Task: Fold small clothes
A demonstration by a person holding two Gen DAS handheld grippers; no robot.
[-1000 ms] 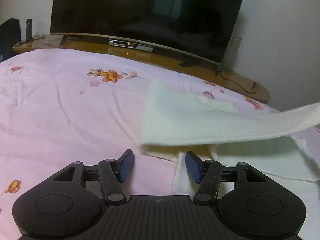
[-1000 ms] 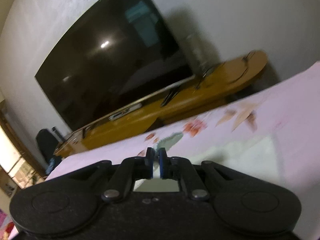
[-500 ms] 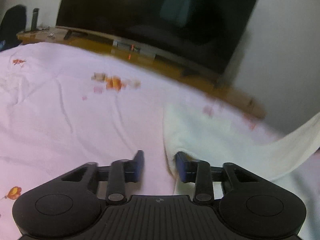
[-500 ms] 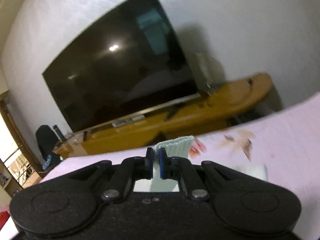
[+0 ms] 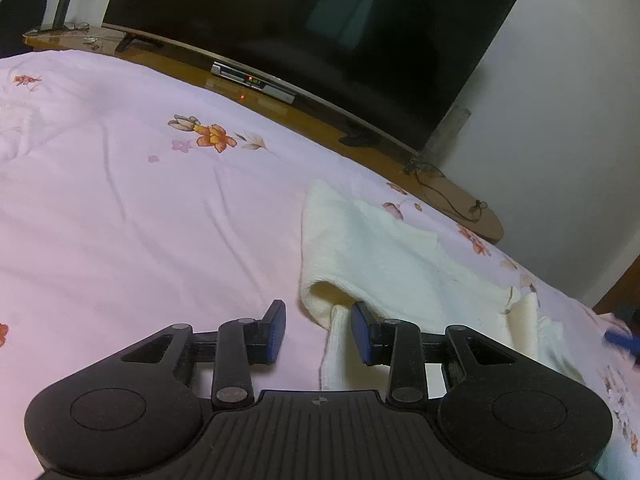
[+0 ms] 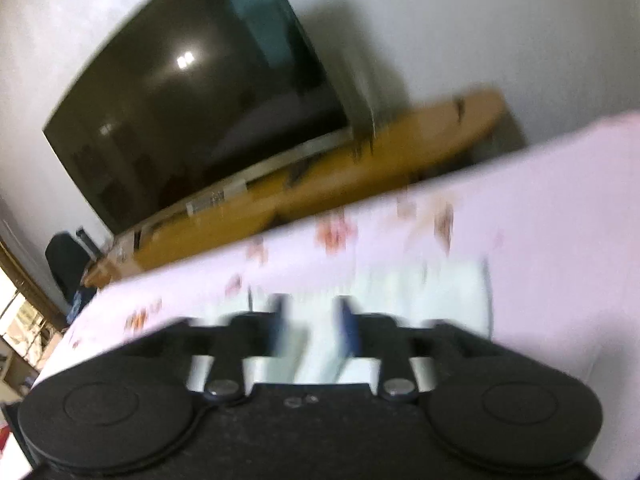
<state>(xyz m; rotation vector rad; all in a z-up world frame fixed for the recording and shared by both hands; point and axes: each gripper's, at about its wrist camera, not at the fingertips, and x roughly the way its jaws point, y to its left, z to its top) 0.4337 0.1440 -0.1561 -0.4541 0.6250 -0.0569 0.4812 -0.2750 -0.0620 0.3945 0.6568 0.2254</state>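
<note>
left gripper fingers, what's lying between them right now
In the left wrist view, the left gripper is open; between its fingers lie bare pink bedsheet and, toward the right finger, a folded edge of the white cloth.

Cream garment (image 5: 384, 264); pink bedsheet (image 5: 120, 216), orange flowers; black TV (image 5: 320, 28).

1. Garment (image 5: 384, 264) spread on bedsheet (image 5: 140, 208), right of centre.
2. Left gripper (image 5: 318, 332) at garment's near edge, astride its left border.
3. Television (image 5: 304, 36) on stand (image 5: 320, 132), beyond bed's far edge.
</note>
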